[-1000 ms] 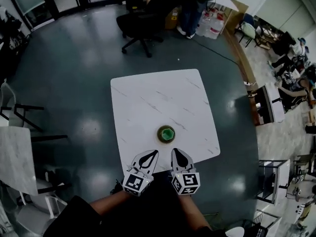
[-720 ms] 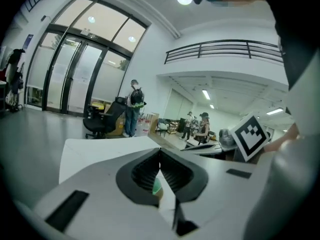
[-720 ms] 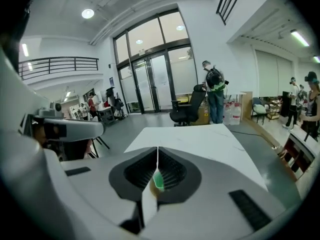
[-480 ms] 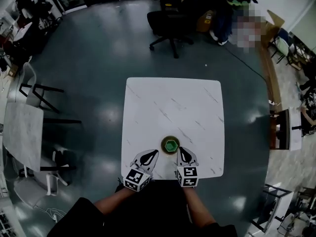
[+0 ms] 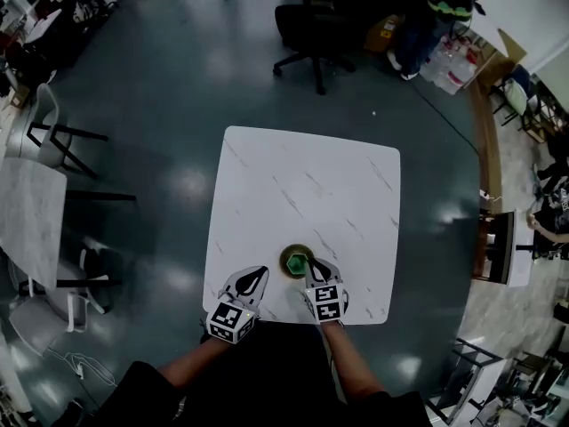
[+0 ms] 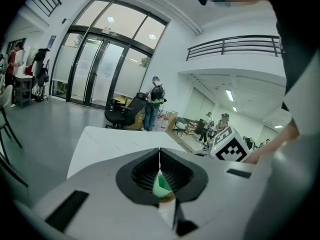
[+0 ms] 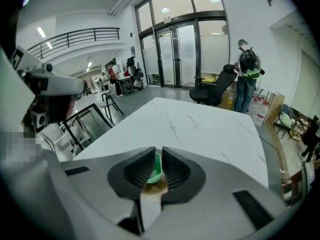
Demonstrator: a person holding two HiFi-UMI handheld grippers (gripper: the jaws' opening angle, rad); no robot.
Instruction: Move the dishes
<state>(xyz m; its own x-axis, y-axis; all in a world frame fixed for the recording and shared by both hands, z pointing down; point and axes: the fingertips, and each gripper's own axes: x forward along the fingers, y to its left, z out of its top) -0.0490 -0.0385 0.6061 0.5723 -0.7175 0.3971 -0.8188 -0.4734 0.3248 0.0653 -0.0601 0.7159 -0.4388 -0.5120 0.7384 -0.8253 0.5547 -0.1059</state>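
A small green bowl (image 5: 298,261) sits on a brownish saucer (image 5: 285,253) near the front edge of the white marble table (image 5: 302,185). My right gripper (image 5: 309,268) points down at the bowl's right rim, its jaws a narrow slit apart. In the right gripper view the bowl (image 7: 158,171) shows through that slit (image 7: 158,151); I see no pad pressing on it. My left gripper (image 5: 258,274) hangs over the table's front edge, left of the bowl and apart from it. It is shut and empty (image 6: 160,151), with the bowl (image 6: 161,186) visible beyond its jaws.
A black office chair (image 5: 311,25) and a standing person (image 5: 440,7) are beyond the table's far side. At the left stand a grey chair (image 5: 53,136) and a second white table (image 5: 27,221). Shelving and clutter line the right wall.
Both grippers have come down toward the table's front edge. The right one has closed in on the bowl's right rim; the left one has slid left and lower.
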